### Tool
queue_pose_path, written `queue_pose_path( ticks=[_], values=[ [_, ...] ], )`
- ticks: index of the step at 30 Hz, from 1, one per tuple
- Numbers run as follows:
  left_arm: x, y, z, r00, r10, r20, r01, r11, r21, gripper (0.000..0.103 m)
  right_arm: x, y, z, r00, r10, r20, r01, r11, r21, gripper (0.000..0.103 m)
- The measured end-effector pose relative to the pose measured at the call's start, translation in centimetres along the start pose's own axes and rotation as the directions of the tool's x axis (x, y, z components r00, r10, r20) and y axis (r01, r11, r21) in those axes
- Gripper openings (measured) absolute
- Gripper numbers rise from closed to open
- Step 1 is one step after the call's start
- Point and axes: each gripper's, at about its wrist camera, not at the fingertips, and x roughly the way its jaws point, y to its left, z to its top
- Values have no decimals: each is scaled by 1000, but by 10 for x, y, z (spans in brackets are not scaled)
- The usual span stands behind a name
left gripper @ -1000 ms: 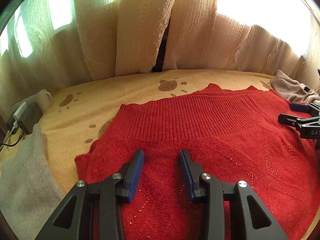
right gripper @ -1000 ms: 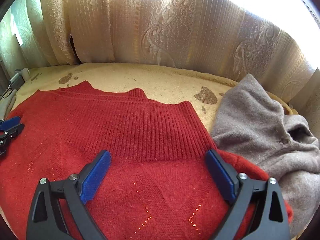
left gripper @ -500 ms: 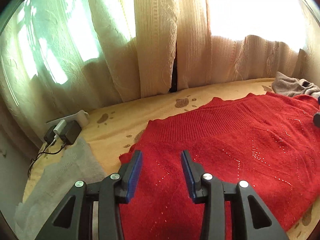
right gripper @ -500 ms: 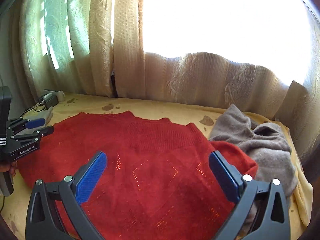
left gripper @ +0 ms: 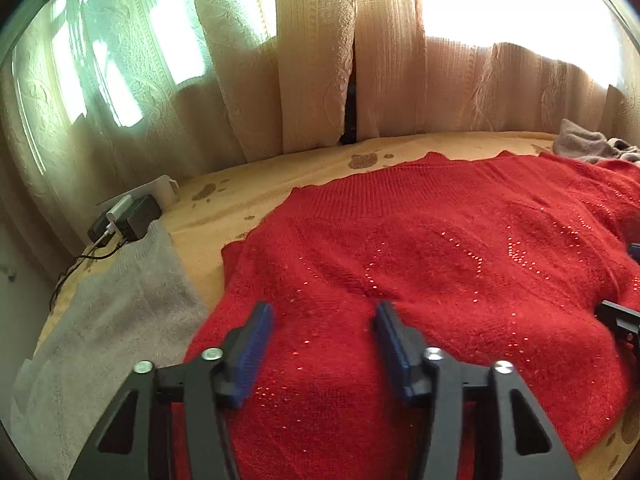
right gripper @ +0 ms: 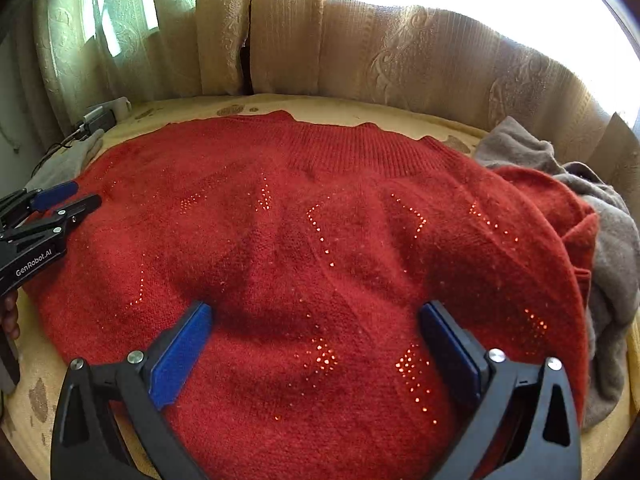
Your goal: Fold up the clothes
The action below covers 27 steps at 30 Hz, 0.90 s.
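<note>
1. Left wrist view first: red sweater (left gripper: 440,280) lies spread across the yellow bedspread (left gripper: 280,184), ribbed band on the side toward the curtains (left gripper: 312,60), sparkly dots scattered over the knit. The left gripper (left gripper: 324,344) hovers low over the near part of the sweater, jaws partly open, nothing between them. Left of the sweater lies a grey towel (left gripper: 112,320), and beyond that, chargers (left gripper: 128,216) plugged in near the curtain. A grey garment (left gripper: 584,146) peeks in beyond the sweater's far right corner.

2. Right wrist view now: the right gripper (right gripper: 316,344) hangs over the sweater (right gripper: 320,240) too, jaws spread wide, empty. The left gripper (right gripper: 60,200) shows at the sweater's left edge. On the sweater's right side a red sleeve or flap is bunched up against the grey garment (right gripper: 612,248), the two touching.

3. Handling call: this knit looks soft, floppy and fairly thick, so I'd expect it to sag and stretch if lifted from one point. It should grip well, fuzzy not slippery.

4. Where to grab, in my judgement: pinch at the edges, one gripper each side, perhaps the bunched right sleeve first, taking care not to snag the grey garment with it. Folding appears barely begun.
</note>
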Motion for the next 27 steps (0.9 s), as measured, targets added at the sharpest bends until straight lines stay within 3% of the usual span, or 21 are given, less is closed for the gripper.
queue_pose_path(
  ticks=[1,8,10,22,24,27],
  values=[
    [1,2,0,1000,2,-5,-2,1000,-8,80,0,0,0,1000,0,0,0,1000,0,103],
    [6,11,-1,1000,-17,-25,16,999,-49,83,1,-2,0,1000,6,1,-6,1000,4,103],
    [7,12,-1,1000,-8,-29,6,999,-54,89,1,-2,1,1000,8,2,-8,1000,5,103],
    [3,19,-2,1000,-11,-14,9,996,-93,89,-1,-4,1,1000,16,4,-16,1000,8,103],
    [-7,25,-3,1000,-27,4,27,988,-150,89,-10,-5,-1,999,14,50,-15,1000,18,103],
    [-22,19,-1,998,-61,35,66,988,-140,89,-48,-8,-2,977,-54,208,46,998,46,103]
  ],
)
